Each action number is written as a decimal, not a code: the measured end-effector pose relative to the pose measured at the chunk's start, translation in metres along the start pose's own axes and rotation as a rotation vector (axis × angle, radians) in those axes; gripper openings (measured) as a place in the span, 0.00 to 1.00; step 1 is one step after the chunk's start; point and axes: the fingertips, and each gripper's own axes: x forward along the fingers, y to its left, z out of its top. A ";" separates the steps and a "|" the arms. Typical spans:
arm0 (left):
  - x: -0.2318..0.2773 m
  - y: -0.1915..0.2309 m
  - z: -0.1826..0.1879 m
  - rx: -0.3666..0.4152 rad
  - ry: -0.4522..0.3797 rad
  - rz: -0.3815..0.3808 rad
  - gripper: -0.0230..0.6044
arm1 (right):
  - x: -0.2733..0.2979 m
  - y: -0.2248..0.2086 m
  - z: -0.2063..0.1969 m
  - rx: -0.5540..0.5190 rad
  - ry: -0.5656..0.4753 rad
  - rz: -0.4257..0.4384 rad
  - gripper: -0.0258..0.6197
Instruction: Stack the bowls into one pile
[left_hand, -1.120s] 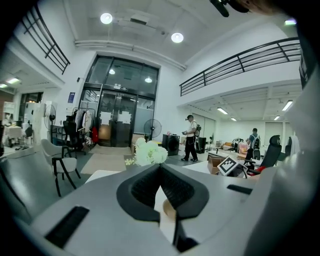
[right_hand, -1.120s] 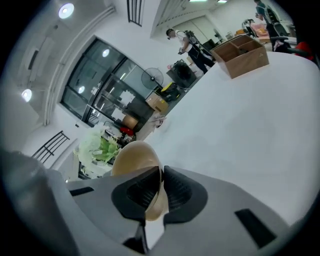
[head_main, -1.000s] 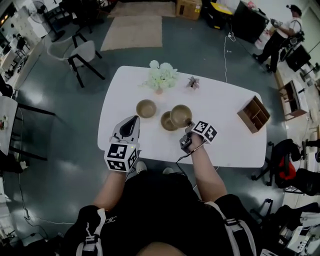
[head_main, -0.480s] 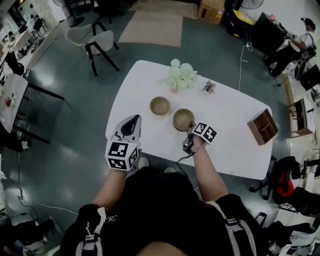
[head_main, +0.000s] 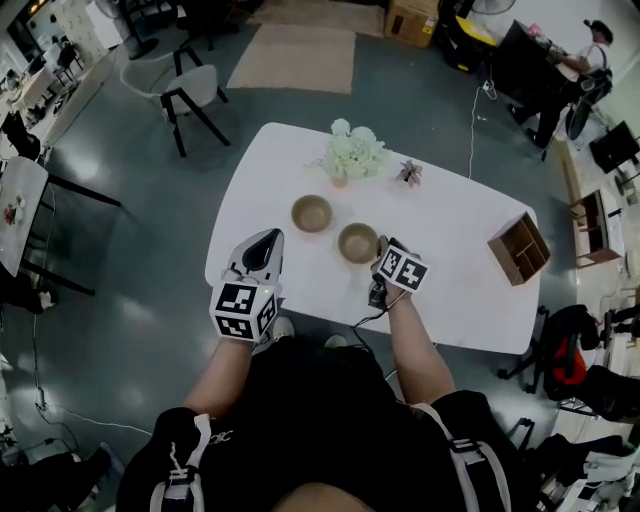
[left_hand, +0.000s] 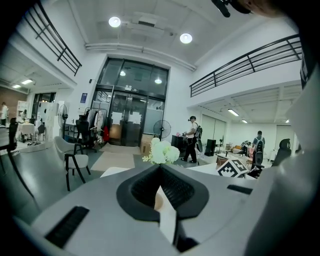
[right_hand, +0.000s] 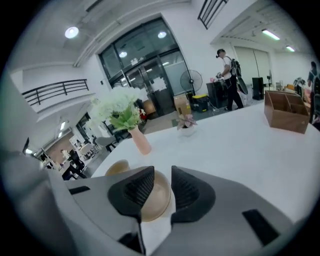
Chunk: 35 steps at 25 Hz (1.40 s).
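Right gripper (right_hand: 162, 171): the fingers have just been opening and stand apart, gripping nothing. The near bowl (right_hand: 156, 200) sits just ahead of them on the worktop (head_main: 470, 230). We find the lone bowl (head_main: 311, 213) beyond, to their left. The left gripper (left_hand: 160, 166), its fingers closed and empty, lies nearer it.

Through my right tool (right_hand: 161, 172) I see its jaws, which have just been opening, standing apart with the near tan bowl (right_hand: 156, 199) in the gap, unpinched, on the white worktop (right_hand: 240, 150), a second bowl (right_hand: 117, 167) beyond at left.
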 end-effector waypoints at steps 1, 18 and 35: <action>0.003 -0.003 0.003 0.005 -0.005 -0.011 0.06 | -0.009 0.003 0.013 -0.017 -0.048 0.006 0.21; 0.046 -0.084 0.050 0.082 -0.071 -0.163 0.06 | -0.218 0.042 0.190 -0.256 -0.759 0.070 0.06; 0.037 0.017 0.062 0.118 -0.056 -0.351 0.06 | -0.178 0.163 0.147 -0.194 -0.717 -0.011 0.06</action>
